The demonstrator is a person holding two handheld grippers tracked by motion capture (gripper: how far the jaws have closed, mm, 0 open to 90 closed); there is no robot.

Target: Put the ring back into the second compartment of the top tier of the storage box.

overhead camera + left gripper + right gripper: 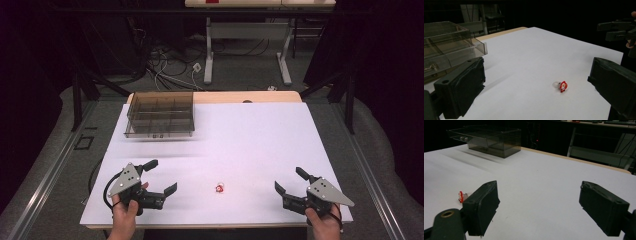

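White sheeting (250,140) covered the table, with dark floor and cables beyond it. From the high view you had your left gripper (161,176) and right gripper (290,181) both spread wide and empty near the front edge, the small red-and-white trinket (219,188) lying between them, touching neither. Your left gripper view showed that trinket (561,86) near the right jaw. Your right gripper view caught it (461,196) half behind the left jaw. The smoky compartment box (160,114) sat at the far left corner; its dividers read clearly from the high view.
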